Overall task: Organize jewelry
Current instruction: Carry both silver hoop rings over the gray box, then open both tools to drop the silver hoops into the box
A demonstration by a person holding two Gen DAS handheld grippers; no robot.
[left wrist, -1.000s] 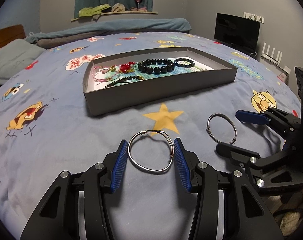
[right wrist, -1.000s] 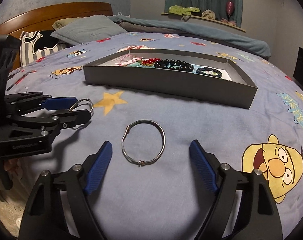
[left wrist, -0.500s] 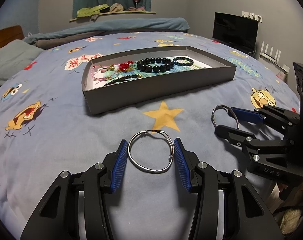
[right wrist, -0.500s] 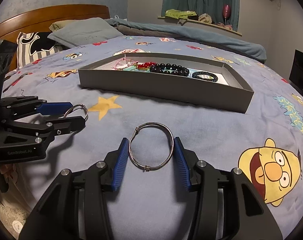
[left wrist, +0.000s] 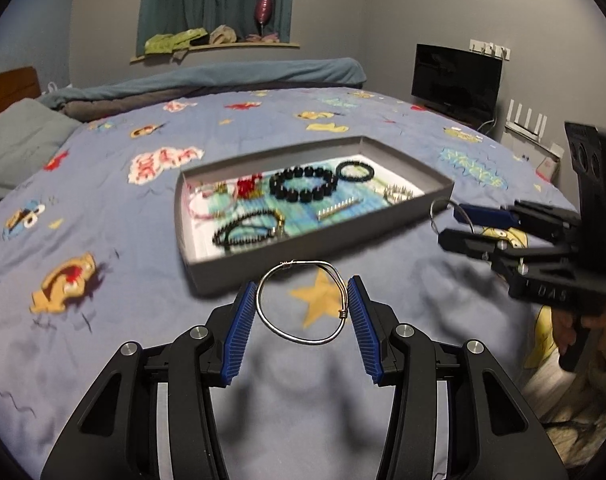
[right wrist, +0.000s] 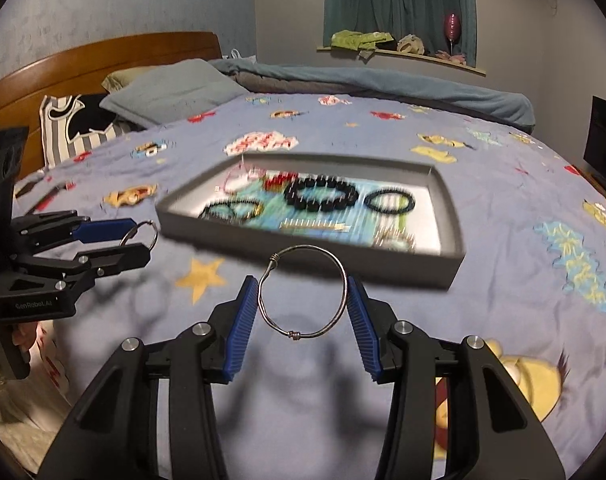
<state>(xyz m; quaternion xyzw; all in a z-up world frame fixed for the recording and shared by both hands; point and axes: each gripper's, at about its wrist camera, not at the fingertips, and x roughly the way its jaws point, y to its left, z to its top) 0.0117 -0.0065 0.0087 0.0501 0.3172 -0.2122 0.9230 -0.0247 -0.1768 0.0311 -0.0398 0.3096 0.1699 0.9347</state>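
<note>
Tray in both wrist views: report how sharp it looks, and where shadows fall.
Left wrist: tray slightly soft, gripper shadows dark on the bedspread. Right wrist: tray heavily motion-smeared, though the held silver bangle stays crisp.
</note>
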